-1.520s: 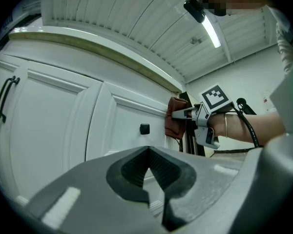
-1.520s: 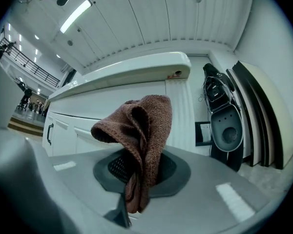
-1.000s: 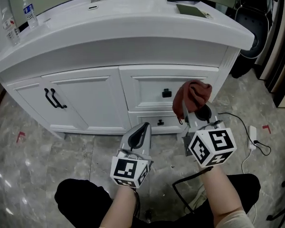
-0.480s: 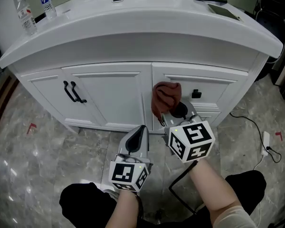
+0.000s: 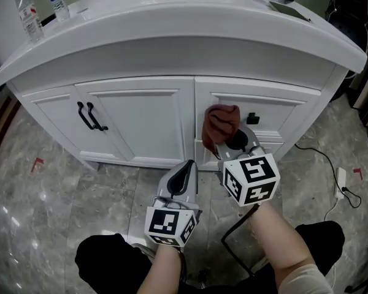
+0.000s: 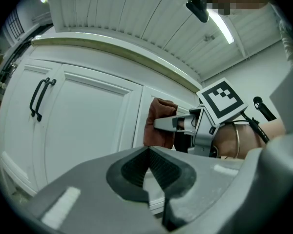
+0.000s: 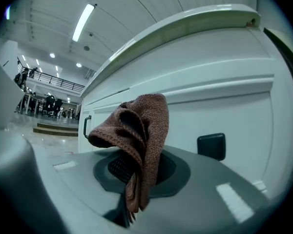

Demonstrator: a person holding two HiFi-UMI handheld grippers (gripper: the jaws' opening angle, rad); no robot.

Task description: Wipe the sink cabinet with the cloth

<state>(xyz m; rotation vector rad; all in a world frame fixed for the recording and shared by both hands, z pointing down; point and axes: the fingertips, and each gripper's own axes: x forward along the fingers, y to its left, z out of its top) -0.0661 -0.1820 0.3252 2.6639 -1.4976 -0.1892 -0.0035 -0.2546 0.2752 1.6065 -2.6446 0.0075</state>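
Nearest the camera, the left gripper [image 5: 185, 169] hangs idle, its jaws together on nothing. Beyond it, the right gripper [image 5: 232, 144] clamps a bunched brown cloth [image 5: 219, 124] at the left edge of the upper drawer [image 5: 282, 112] on the cabinet [image 5: 135, 118]; contact is unclear. Wiping looks to be in hand. The next move calls for pressing the cloth flat and sweeping it across the front.

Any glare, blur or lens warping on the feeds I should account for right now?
Head view: sharp and evenly lit; the countertop bows from the wide lens, and there is soft sheen on the floor. Left gripper view: strong fisheye, dark corners, ceiling light strip blown out. Right gripper view: cloth crisp, cabinet edges curved, dark rim.
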